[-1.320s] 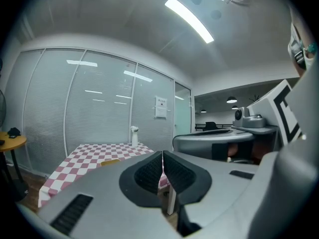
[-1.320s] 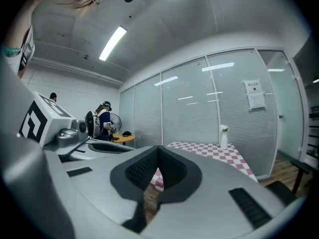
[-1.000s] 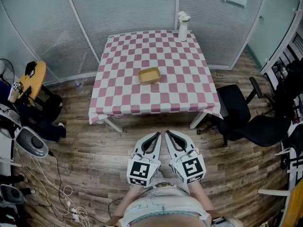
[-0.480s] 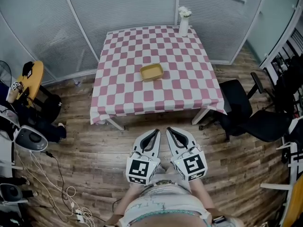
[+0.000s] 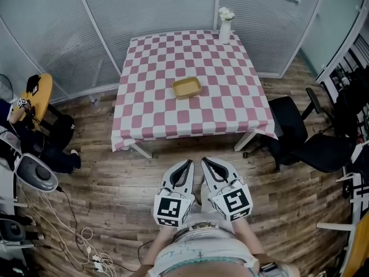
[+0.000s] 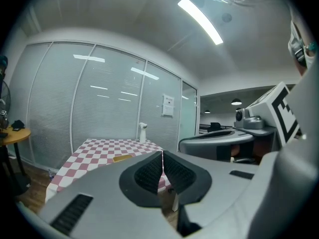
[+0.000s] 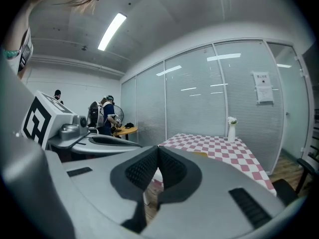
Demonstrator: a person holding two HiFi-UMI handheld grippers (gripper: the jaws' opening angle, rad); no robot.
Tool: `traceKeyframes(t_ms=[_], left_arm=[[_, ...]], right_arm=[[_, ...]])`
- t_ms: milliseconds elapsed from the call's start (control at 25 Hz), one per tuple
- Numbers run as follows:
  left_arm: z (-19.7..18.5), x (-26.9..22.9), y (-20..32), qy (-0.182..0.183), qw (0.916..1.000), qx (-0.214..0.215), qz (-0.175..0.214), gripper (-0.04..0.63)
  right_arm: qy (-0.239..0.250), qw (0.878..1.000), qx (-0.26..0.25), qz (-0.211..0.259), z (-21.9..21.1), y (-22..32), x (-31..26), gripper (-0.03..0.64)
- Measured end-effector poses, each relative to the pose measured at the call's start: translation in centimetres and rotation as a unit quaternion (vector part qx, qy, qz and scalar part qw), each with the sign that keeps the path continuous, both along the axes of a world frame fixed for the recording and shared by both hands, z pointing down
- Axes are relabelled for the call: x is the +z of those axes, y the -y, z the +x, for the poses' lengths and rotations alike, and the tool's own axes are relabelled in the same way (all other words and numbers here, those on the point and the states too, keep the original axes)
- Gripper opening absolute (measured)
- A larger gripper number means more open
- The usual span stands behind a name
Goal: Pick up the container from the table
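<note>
A shallow yellow container lies near the middle of a table covered with a pink and white checked cloth. It also shows small and far off as the container in the left gripper view. My left gripper and right gripper are held side by side close to my body, over the wooden floor, well short of the table's near edge. Both are shut with nothing between the jaws. In the right gripper view the right gripper hides most of the container.
A white vase with flowers stands at the table's far right corner. Black office chairs stand right of the table. A small round yellow table, bags and cables lie at the left. Glass partitions close the back.
The view has shifted slightly, so the table and container sit a little closer and to the right. Both grippers stay shut and side by side.
</note>
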State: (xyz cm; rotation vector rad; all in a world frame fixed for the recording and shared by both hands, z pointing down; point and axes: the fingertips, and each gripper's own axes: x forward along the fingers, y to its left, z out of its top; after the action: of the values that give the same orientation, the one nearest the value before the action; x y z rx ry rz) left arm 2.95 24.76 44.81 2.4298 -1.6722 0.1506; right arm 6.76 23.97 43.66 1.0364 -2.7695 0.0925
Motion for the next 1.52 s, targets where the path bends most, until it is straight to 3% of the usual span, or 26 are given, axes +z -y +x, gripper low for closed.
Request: traceKeyframes(t_ms=[760, 1520], left_arm=[[-2.1, -1.7, 9.7, 0.020, 0.9995, -0.019, 0.016, 0.018], [-4.2, -1.1, 18.3, 0.018, 0.9982, -0.057, -0.009, 0.018]], right_arm=[[0.027, 0.999, -0.032, 0.019, -3.2, 9.7, -2.4, -0.006], [0.030, 0.996, -0.079, 0.003, -6.0, 18.6, -2.2, -0.006]])
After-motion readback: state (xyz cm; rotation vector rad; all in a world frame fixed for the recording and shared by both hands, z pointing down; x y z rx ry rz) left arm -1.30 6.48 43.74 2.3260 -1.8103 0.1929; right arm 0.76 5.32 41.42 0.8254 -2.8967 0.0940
